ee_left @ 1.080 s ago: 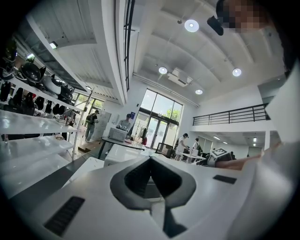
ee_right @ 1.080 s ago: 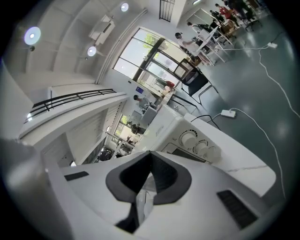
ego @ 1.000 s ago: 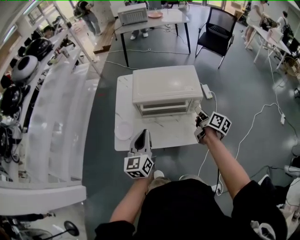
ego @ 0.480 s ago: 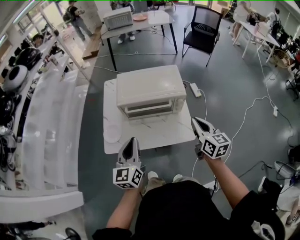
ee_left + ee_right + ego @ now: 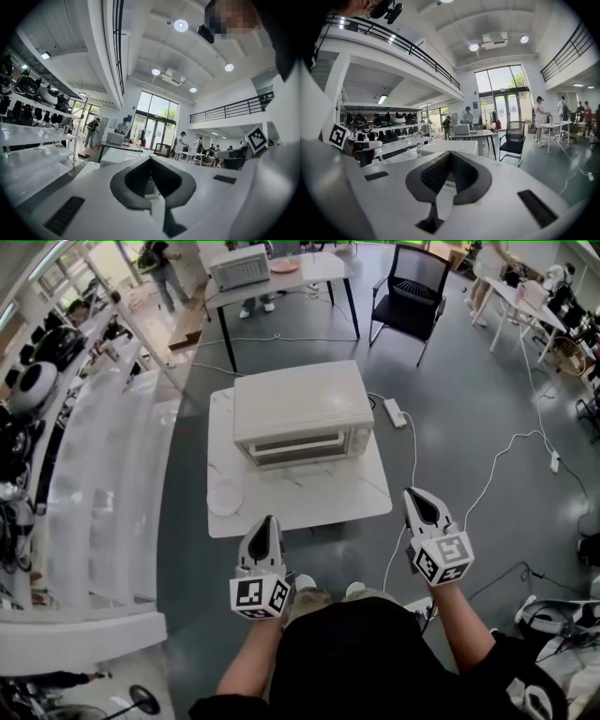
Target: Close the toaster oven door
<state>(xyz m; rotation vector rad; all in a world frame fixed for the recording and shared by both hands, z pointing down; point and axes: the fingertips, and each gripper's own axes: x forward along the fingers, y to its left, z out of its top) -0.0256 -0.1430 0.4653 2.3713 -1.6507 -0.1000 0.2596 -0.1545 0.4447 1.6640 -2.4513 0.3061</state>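
The cream toaster oven (image 5: 300,409) stands on a small white marble table (image 5: 309,502), and its glass door (image 5: 298,447) is upright against the front. Both grippers hang off the table's near edge, apart from the oven. My left gripper (image 5: 266,523) is shut and holds nothing, just below the table's front edge. Off the table's front right corner, my right gripper (image 5: 420,497) is also shut and empty. From the left gripper (image 5: 151,159) the oven (image 5: 117,157) shows ahead beyond the jaws. The right gripper (image 5: 450,153) likewise points toward the oven (image 5: 447,146).
A clear plate (image 5: 225,496) lies at the table's left front. A power strip (image 5: 394,412) and cables (image 5: 506,465) lie on the floor to the right. White shelving (image 5: 103,474) runs along the left. A black chair (image 5: 417,292) and a second table (image 5: 281,273) stand behind.
My right gripper has pulled back from the oven's front right corner to off the table's near right corner. The left gripper has drawn slightly back toward me.
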